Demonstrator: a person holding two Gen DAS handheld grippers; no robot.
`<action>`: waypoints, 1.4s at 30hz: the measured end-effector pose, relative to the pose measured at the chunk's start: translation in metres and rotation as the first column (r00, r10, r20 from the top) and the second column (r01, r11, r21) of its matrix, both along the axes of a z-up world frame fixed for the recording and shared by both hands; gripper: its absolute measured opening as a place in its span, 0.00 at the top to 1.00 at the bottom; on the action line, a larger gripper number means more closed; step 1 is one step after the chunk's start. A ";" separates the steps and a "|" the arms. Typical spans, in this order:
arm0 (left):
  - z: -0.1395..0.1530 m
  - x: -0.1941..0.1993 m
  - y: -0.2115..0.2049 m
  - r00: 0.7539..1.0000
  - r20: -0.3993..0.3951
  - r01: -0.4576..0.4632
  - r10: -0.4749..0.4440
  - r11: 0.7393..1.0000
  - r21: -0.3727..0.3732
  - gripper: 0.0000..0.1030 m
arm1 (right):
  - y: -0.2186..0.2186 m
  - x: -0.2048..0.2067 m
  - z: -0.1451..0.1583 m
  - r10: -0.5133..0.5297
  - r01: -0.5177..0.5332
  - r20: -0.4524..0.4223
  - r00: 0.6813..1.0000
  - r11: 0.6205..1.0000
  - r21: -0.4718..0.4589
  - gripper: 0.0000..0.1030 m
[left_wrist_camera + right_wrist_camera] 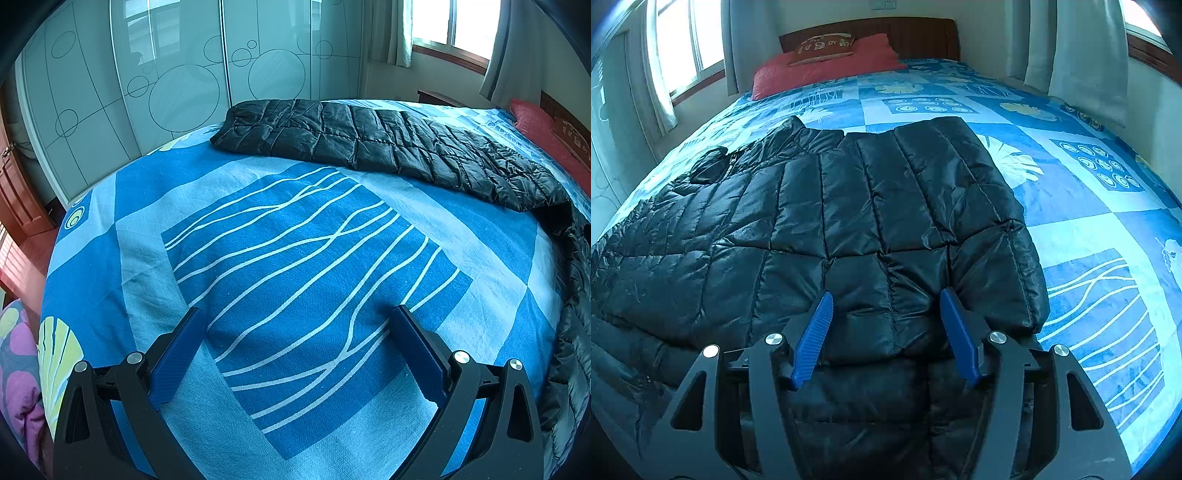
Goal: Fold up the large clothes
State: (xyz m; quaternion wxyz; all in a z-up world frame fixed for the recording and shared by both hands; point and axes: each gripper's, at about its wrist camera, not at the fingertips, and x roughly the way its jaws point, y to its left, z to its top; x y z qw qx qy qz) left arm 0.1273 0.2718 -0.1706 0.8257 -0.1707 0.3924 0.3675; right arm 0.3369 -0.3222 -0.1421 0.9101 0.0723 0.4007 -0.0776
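Note:
A black quilted puffer jacket (827, 221) lies spread on the blue patterned bed sheet (1089, 229). In the left wrist view one sleeve of the jacket (369, 140) stretches across the far part of the bed, and more of it runs down the right edge. My right gripper (886, 302) is open, its blue fingers (816, 332) just above the jacket's near hem, holding nothing. My left gripper (295, 317) is open and empty over bare bed sheet (295, 258), well short of the sleeve.
A red pillow (827, 66) and wooden headboard (908, 33) stand at the bed's head. Glass wardrobe doors (166, 85) run along the far side in the left view. Curtained windows (687, 48) flank the bed. A purple patterned quilt (18, 369) lies off the bed's left edge.

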 end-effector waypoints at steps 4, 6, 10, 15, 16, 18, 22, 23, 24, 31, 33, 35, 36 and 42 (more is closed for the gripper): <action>0.001 0.000 -0.001 1.000 0.002 0.000 0.000 1.000 -0.002 0.04 | 0.002 0.000 -0.002 0.000 0.000 0.001 1.000 1.000 -0.013 0.41; 0.001 0.000 0.000 1.000 0.002 0.001 -0.001 1.000 -0.004 0.04 | 0.002 -0.001 -0.002 -0.001 0.001 0.003 1.000 1.000 -0.011 0.41; 0.001 0.000 -0.001 1.000 -0.002 0.001 -0.001 1.000 -0.005 0.04 | 0.002 -0.001 -0.002 0.001 -0.001 0.004 1.000 1.000 -0.012 0.40; 0.002 0.002 0.001 1.000 -0.021 0.003 -0.003 1.000 -0.020 0.04 | 0.001 -0.001 -0.002 0.003 -0.003 0.006 1.000 1.000 -0.006 0.40; 0.002 0.002 0.001 1.000 -0.023 0.003 -0.004 1.000 -0.025 0.04 | 0.001 -0.001 -0.002 0.003 -0.003 0.008 1.000 1.000 -0.005 0.40; 0.004 0.003 0.004 1.000 -0.025 0.005 -0.007 0.999 -0.044 0.04 | 0.001 0.000 -0.001 0.004 -0.004 0.009 1.000 1.000 -0.003 0.40; 0.009 0.004 0.016 1.000 0.007 0.018 -0.017 0.997 -0.080 0.04 | 0.001 -0.001 -0.001 0.003 -0.003 0.011 1.000 1.000 -0.002 0.40; 0.010 0.005 0.021 0.999 0.028 0.023 -0.021 0.996 -0.088 0.05 | 0.001 -0.001 -0.001 0.003 -0.003 0.011 1.000 1.000 -0.002 0.40; 0.011 0.006 0.026 0.999 0.047 0.024 -0.019 0.995 -0.097 0.05 | 0.002 -0.001 -0.001 0.003 -0.003 0.011 1.000 1.000 -0.003 0.40; 0.014 0.022 0.101 0.956 0.284 0.000 0.068 0.973 -0.231 0.05 | 0.002 -0.001 -0.001 0.002 -0.002 0.012 1.000 1.000 -0.004 0.39; 0.014 0.025 0.127 0.930 0.354 -0.004 0.104 0.962 -0.274 0.05 | 0.002 -0.001 -0.001 0.002 -0.002 0.012 1.000 1.000 -0.006 0.39; 0.013 0.029 0.143 0.912 0.392 0.002 0.120 0.955 -0.297 0.05 | 0.002 -0.001 -0.001 0.002 -0.002 0.012 1.000 1.000 -0.007 0.39; 0.013 0.033 0.152 0.904 0.407 0.003 0.128 0.952 -0.306 0.05 | 0.002 -0.001 0.000 0.001 -0.001 0.012 1.000 1.000 -0.009 0.39; 0.016 0.040 0.167 0.878 0.450 -0.007 0.166 0.942 -0.334 0.06 | 0.003 -0.001 0.000 0.001 -0.001 0.012 1.000 1.000 -0.011 0.39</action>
